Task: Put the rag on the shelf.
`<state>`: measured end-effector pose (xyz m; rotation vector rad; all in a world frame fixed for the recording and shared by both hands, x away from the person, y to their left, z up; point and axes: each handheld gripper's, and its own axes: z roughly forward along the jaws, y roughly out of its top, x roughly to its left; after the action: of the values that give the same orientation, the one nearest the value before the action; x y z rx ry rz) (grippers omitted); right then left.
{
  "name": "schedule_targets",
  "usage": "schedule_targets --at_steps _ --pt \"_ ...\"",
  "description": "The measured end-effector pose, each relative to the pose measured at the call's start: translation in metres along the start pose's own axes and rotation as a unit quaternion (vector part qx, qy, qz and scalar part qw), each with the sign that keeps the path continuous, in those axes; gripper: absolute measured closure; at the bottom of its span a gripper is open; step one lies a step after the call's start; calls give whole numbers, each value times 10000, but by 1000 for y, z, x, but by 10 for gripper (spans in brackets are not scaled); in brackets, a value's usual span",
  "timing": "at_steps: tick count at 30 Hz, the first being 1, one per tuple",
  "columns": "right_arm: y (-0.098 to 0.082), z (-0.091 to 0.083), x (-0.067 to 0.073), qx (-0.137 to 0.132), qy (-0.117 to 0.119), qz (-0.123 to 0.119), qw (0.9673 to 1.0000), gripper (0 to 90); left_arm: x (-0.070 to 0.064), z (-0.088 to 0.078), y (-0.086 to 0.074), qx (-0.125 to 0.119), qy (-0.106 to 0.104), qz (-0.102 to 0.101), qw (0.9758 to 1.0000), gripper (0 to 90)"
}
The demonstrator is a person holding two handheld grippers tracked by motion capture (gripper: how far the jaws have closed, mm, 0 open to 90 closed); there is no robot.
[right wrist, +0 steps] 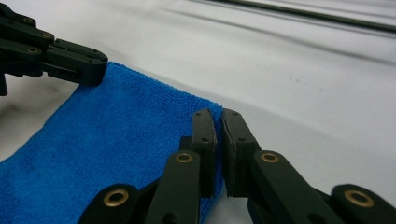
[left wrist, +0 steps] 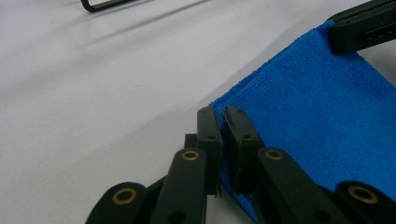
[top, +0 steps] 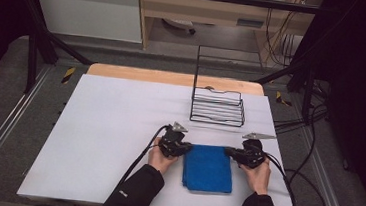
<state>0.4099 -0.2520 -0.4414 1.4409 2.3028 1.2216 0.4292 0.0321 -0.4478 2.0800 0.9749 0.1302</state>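
Note:
A folded blue cloth [top: 208, 168] lies flat on the white table top [top: 108, 126], near its front edge. My left gripper [top: 187, 148] is shut on the cloth's far left corner; in the left gripper view the jaws [left wrist: 222, 112] pinch the blue edge [left wrist: 317, 107], with the other gripper [left wrist: 362, 25] across it. My right gripper [top: 227, 151] is shut on the far right corner. In the right gripper view its jaws [right wrist: 218, 114] clamp the cloth's rim [right wrist: 116, 140], and the left gripper [right wrist: 88, 65] bites the opposite corner.
A black wire basket [top: 218, 106] with a tall back frame stands just beyond the cloth, toward the table's far right. Cables [top: 304, 184] trail off the right side. A person's hands and dark sleeves come in from the bottom edge.

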Motion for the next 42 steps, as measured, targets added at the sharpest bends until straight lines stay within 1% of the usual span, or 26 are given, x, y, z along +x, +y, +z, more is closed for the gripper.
schedule_targets --at_steps 5,6,7,8,11,12,13,14,15,20,24,28,34,41,42 --pt "0 -5 4 -144 4 -50 9999 854 0 -9 -1 -185 -130 -84 9997 848" --pt "0 -7 5 -159 19 -20 9999 854 0 -11 0 -222 -149 -91 9996 849" --pt "0 -8 5 -179 18 -40 9998 854 -1 -13 0 -239 -162 -97 9995 848" --pt "0 -9 6 -207 15 -60 9998 854 -1 -14 0 -259 -144 -53 9995 849" --pt "1 -13 9 -274 16 -93 9996 854 -3 -18 0 -322 -164 -60 9993 848" --pt "1 -14 10 -298 19 -94 9995 855 -4 -19 0 -333 -195 -99 9992 848" --pt "1 -15 11 -319 23 -104 9994 854 -4 -20 0 -365 -188 -67 9991 849" --pt "1 -16 11 -357 17 -143 9993 855 -4 -21 0 -379 -223 -105 9990 848" --pt "1 -17 12 -369 23 -130 9992 855 -5 -23 1 -392 -241 -122 9989 849" --pt "1 -23 16 -508 30 -170 9986 855 -9 -27 1 -462 -258 -79 9986 849" --pt "1 -28 19 -613 12 -214 9979 855 -12 -33 1 -546 -249 -5 9982 848" --pt "1 -33 22 -741 20 -247 9969 855 -14 -40 0 -694 -244 42 9973 848" --pt "1 -39 28 -880 51 -310 9956 855 -19 -47 -2 -811 -241 123 9963 847" --pt "4 -46 30 -1069 48 -363 9936 855 -22 -54 2 -1015 -249 126 9944 847" --pt "5 -49 31 -1146 33 -401 9926 855 -22 -56 2 -1059 -241 133 9940 847"
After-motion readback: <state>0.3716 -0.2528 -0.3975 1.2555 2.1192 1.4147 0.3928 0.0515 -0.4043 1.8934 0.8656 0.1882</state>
